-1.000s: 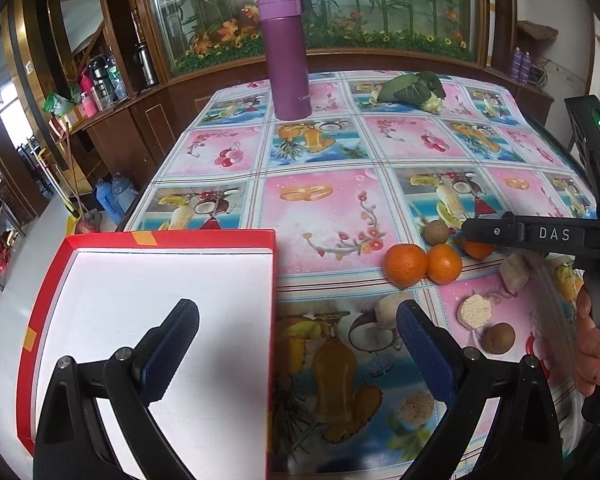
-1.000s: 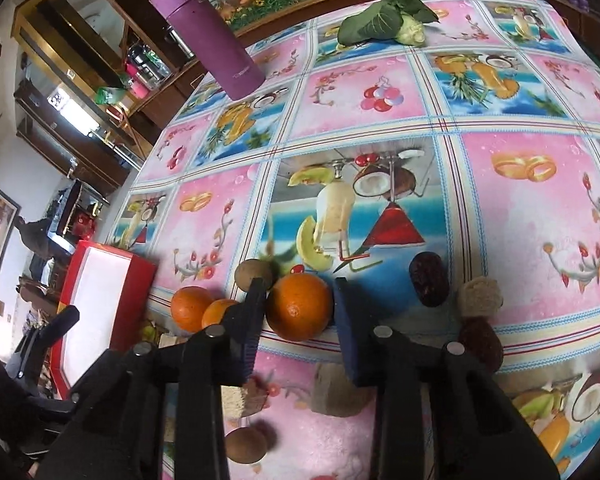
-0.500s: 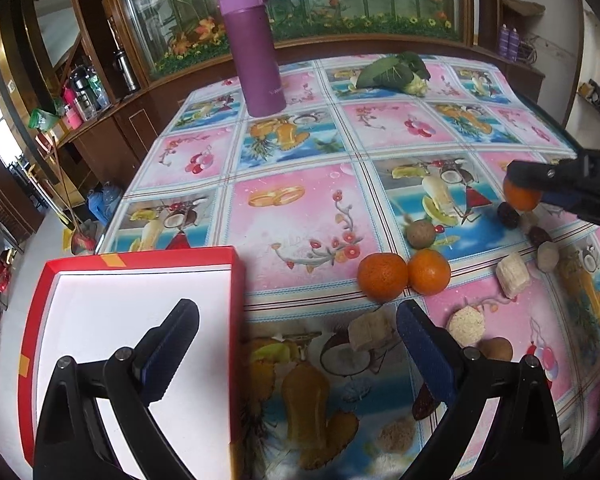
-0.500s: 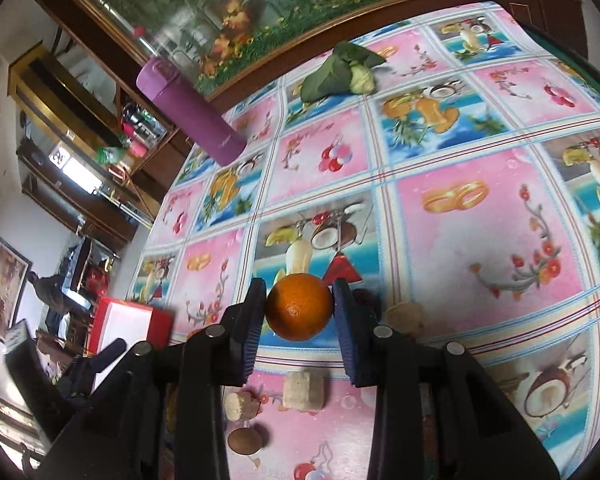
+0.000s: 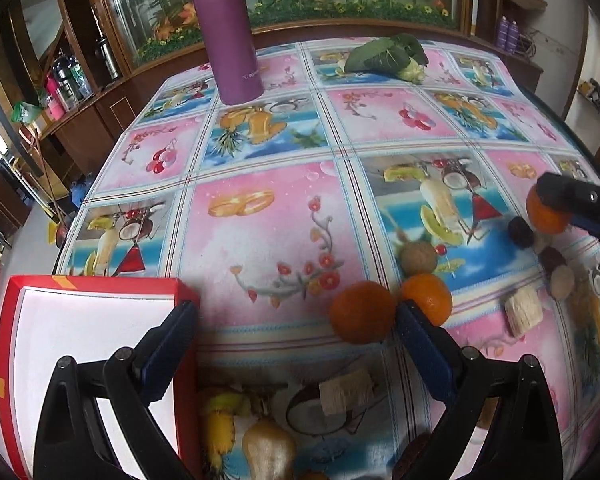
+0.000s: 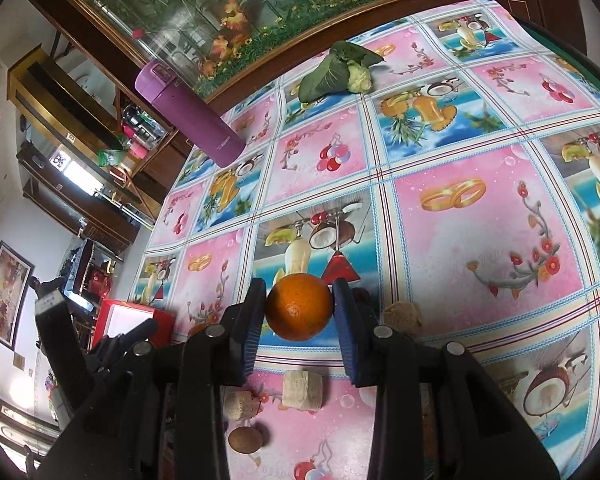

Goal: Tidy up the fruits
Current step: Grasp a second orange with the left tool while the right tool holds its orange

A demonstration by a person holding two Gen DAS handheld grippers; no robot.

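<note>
Orange in colour, a fruit (image 6: 299, 306) is clamped between the blue pads of the right gripper (image 6: 299, 312) and is held clear of the patterned tablecloth (image 6: 460, 248); the carrying step is judged to be in hand; the left gripper (image 5: 296, 344) is spread wide and empty, with two more oranges (image 5: 362, 312) resting near its right finger; a move leftward to the red-rimmed tray (image 5: 96, 284), then a release, is judged to be called for next.
</note>
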